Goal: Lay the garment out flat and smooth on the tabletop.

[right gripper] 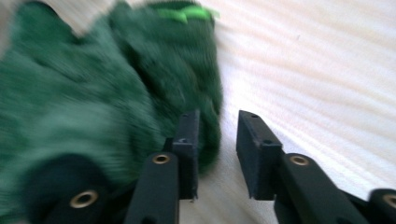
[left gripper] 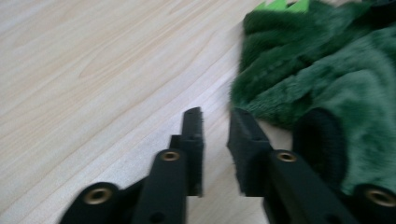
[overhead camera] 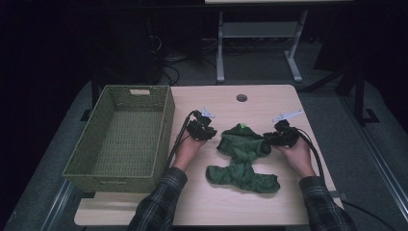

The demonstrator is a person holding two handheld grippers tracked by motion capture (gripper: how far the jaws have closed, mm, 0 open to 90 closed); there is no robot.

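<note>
A dark green fleece garment (overhead camera: 243,159) with a small bright green trim (overhead camera: 243,126) lies crumpled on the wooden table (overhead camera: 231,207). My left gripper (overhead camera: 204,130) sits just left of its upper part, and my right gripper (overhead camera: 274,138) sits at its upper right edge. In the left gripper view the jaws (left gripper: 215,116) stand a little apart over bare wood, with the garment (left gripper: 327,70) to their right. In the right gripper view the gripper (right gripper: 218,119) is also parted with bare table in the gap, and the fleece (right gripper: 93,93) lies against the outside of the left finger (right gripper: 187,140).
A green woven basket (overhead camera: 166,134) stands at the table's left side, empty inside. A round cable hole (overhead camera: 241,97) sits near the table's far edge. Both forearms in plaid sleeves come in from the bottom. A desk frame (overhead camera: 260,43) stands on the floor beyond.
</note>
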